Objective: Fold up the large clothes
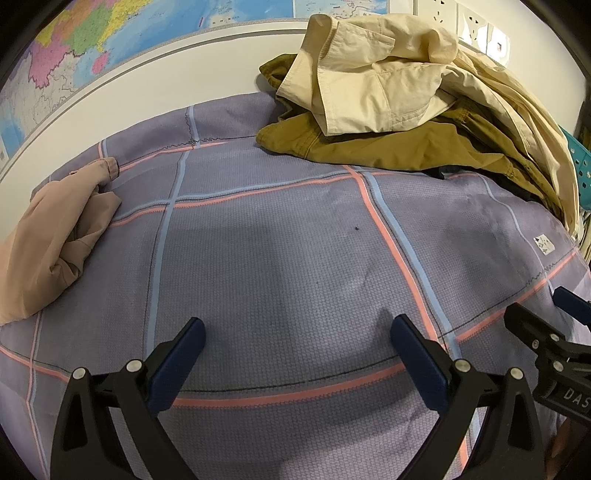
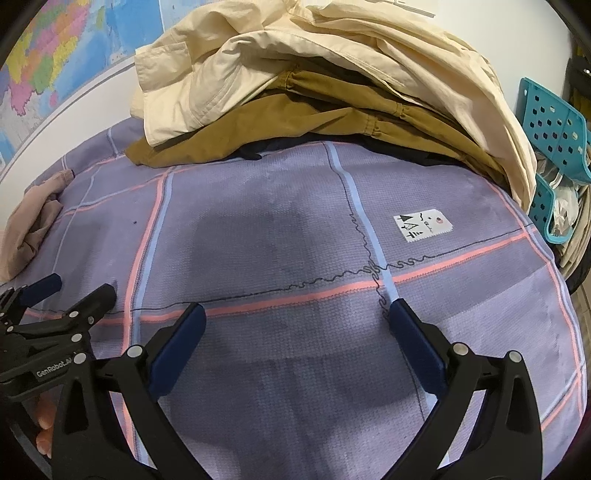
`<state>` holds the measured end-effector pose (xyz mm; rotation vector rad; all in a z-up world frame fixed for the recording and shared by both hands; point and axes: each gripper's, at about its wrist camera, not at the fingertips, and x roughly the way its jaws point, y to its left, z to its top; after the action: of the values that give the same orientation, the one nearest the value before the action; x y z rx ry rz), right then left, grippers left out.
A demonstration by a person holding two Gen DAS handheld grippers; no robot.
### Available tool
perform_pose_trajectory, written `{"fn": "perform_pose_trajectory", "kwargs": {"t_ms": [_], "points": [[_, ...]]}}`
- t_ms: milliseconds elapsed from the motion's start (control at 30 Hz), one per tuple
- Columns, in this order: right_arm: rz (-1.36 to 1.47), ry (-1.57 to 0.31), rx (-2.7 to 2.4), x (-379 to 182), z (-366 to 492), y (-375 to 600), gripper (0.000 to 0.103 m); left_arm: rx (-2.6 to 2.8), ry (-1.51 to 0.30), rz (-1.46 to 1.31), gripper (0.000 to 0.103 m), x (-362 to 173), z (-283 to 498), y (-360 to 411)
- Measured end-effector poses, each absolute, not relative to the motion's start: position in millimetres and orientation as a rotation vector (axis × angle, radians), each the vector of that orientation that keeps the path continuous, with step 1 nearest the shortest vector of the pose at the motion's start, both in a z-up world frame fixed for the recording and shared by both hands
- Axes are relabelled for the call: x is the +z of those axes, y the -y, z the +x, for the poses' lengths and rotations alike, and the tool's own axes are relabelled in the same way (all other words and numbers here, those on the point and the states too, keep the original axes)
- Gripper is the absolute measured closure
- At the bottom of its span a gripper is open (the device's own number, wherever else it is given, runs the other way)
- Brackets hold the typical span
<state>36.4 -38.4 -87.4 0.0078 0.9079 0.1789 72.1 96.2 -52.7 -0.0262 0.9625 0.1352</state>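
Left wrist view: the surface is a bed, or a similar padded top, covered by a lilac sheet (image 1: 288,236) with a waffle weave, crossed by pink and pale blue stripes and wavy black stitching. A small white printed label (image 2: 423,223) is sewn to the sheet near its right side. Behind it stands a white wall carrying a coloured map (image 1: 110,40), and wall sockets (image 1: 480,29) show at the upper right. A teal perforated basket (image 2: 554,144) sits off the right edge of the sheet.

The clothes lie unfolded. A heap at the far right consists of a cream jacket (image 1: 384,81) crumpled on top of a mustard-brown garment (image 1: 388,144), with dark cloth just visible beneath them. The heap touches the wall and spills toward the basket. A separate beige-pink garment (image 1: 59,236) lies bunched at the left edge of the sheet, well apart from the heap.

The left gripper (image 1: 297,332) hovers over the bare middle of the sheet, its fingers spread wide and holding nothing. The right gripper (image 2: 297,317) hovers just beside it, fingers likewise spread and empty. Fingertips of the person's hand (image 2: 44,424) show behind the left gripper in the right wrist view.
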Motion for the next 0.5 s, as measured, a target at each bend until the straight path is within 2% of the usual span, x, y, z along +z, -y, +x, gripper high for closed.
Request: {"fn": "perform_pose_trajectory", "kwargs": {"t_ms": [367,500], "points": [[0.029,-0.840,0.209,-71.9,23.0,43.8,0.005,0.132,-0.965,-0.029,0.006,-51.1,72.4,-97.8],[0.035,-0.800,0.218,-63.3,19.9,42.8,0.005,0.123,-0.911,-0.028,0.006,-40.5,65.5,-96.1]]}}
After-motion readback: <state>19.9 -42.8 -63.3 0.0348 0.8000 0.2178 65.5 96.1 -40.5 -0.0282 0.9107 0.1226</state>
